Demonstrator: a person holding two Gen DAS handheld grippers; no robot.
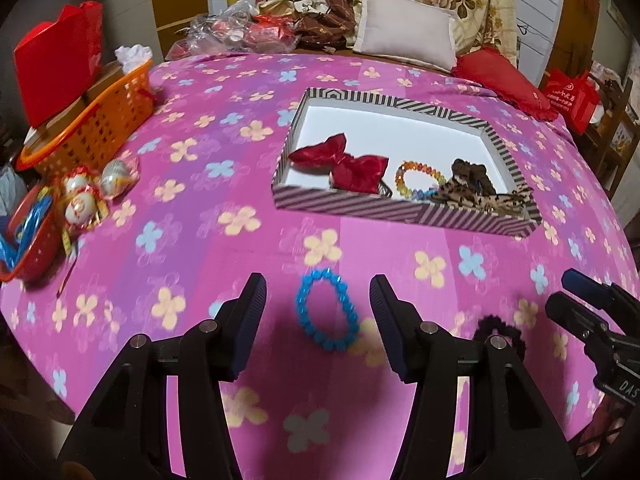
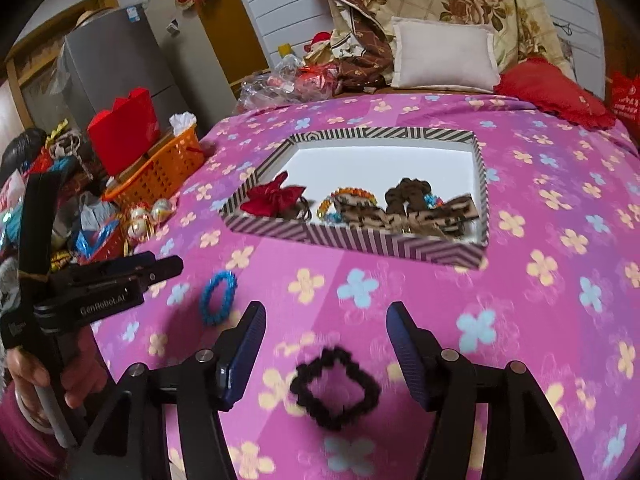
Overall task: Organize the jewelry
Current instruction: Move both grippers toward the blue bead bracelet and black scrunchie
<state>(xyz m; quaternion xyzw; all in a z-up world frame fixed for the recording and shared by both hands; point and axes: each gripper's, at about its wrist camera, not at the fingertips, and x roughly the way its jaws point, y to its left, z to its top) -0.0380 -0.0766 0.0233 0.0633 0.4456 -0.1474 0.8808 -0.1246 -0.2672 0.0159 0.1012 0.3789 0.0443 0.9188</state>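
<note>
Floral pink bedspread [image 1: 200,208]: left claw [image 1: 318,300] gapes around blue bracelet [image 1: 326,314]; right claw [image 2: 326,332] gapes, empty, over black scrunchie [image 2: 334,390].

A turquoise beaded bracelet [image 1: 326,309] and a black fuzzy scrunchie [image 2: 335,388] lie flat on the pink flowered bedspread [image 1: 224,184]. Beyond, a shallow striped cardboard tray [image 1: 384,210] holds a red satin bow [image 1: 344,164], a rainbow bead bracelet [image 1: 420,180] and leopard-print hair ties [image 1: 480,192].

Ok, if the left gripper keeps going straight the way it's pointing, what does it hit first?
Most likely the blue beaded bracelet on the bedspread, lying between the open fingers of the left gripper. The striped tray lies farther along.
</note>
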